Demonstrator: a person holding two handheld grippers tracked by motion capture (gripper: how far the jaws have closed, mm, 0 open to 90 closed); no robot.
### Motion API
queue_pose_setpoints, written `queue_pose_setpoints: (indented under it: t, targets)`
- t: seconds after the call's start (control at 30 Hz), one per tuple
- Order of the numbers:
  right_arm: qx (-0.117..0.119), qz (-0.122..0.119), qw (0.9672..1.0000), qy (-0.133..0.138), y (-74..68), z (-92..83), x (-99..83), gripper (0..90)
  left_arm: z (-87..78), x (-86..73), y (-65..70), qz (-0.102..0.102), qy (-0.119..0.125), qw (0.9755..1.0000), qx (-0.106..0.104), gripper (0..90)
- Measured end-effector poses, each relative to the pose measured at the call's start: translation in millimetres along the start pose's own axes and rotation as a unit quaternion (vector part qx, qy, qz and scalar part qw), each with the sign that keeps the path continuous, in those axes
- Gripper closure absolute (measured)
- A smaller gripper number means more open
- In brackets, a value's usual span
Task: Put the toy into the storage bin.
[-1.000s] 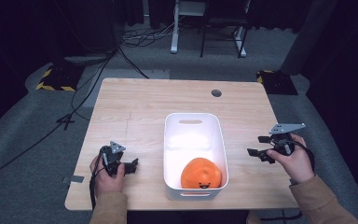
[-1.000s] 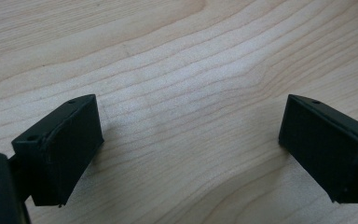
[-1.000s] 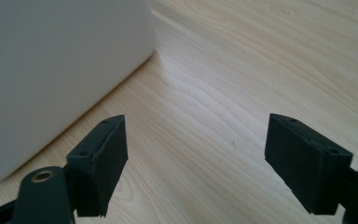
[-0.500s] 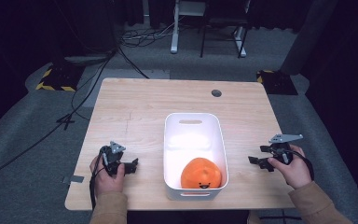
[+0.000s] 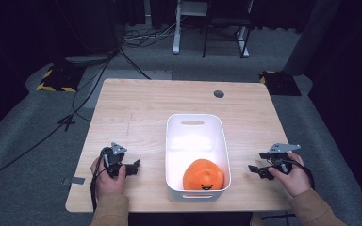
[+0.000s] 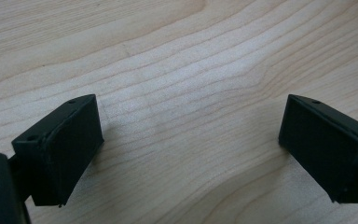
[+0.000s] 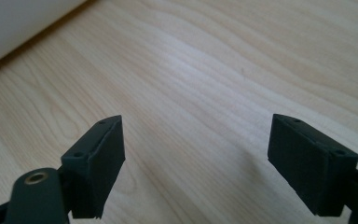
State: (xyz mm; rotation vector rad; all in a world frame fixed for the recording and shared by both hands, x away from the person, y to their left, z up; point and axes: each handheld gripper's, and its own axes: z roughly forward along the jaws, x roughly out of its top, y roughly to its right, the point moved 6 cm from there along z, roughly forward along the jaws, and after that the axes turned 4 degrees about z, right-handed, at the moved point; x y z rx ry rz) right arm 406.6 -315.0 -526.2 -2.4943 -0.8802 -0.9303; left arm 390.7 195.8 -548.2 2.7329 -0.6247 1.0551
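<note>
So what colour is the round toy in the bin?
Orange, with a small dark smiling face on the toy; it shows best in the high view.

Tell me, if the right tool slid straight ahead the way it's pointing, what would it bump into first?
Probably the white plastic bin. The right tool sits low over the light wooden table, open and aimed toward the bin's side wall. Only bare wood lies between them, though its exact angle is hard to judge.

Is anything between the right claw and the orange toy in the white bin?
Yes: the white bin's right wall stands between the right claw and the orange smiley toy. The tabletop between claw and bin is bare; from above, nothing covers the toy.
</note>
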Motion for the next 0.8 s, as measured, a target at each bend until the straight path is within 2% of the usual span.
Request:
queue_pose_setpoints:
  t: [0.03, 0.27, 0.33, 0.4, 0.47, 0.5, 0.57, 0.73, 0.8]
  targets:
    - [0.001, -0.009, 0.9999, -0.007, -1.8, 1.5, -1.8, 19.8, 0.0, 0.0, 0.0, 0.0, 0.0, 1.0, 0.0, 6.3]
    - [-0.004, -0.024, 0.9997, 0.002, -9.5, 5.9, -1.6, 20.2, 0.0, 0.0, 0.0, 0.0, 0.0, 1.0, 0.0, 6.4]
    - [-0.011, -0.034, 0.9993, -0.011, -9.2, 10.3, -4.0, 18.9, 0.0, 0.0, 0.0, 0.0, 0.0, 1.0, 0.0, 6.3]
    - [-0.016, -0.027, 0.9994, -0.012, -9.4, 13.8, -5.4, 14.9, 0.0, 0.0, 0.0, 0.0, 0.0, 1.0, 0.0, 6.3]
    - [-0.013, -0.03, 0.9994, -0.003, -9.6, 15.7, -5.1, 15.3, 0.0, 0.0, 0.0, 0.0, 0.0, 1.0, 0.0, 6.4]
    - [0.004, -0.041, 0.9985, 0.035, -10.6, 21.1, -4.9, 12.7, 0.0, 0.0, 0.0, 0.0, 0.0, 1.0, 0.0, 6.4]
    - [0.013, -0.044, 0.9983, 0.035, -10.4, 21.7, -5.0, 11.6, 0.0, 0.0, 0.0, 0.0, 0.0, 1.0, 0.0, 6.4]
    - [0.042, -0.072, 0.9961, 0.027, -9.5, 21.2, -6.7, 7.6, 0.0, 0.0, 0.0, 0.0, 0.0, 1.0, 0.0, 6.3]
    - [0.045, -0.076, 0.9957, 0.027, -8.8, 21.0, -6.8, 7.6, 0.0, 0.0, 0.0, 0.0, 0.0, 1.0, 0.0, 6.3]
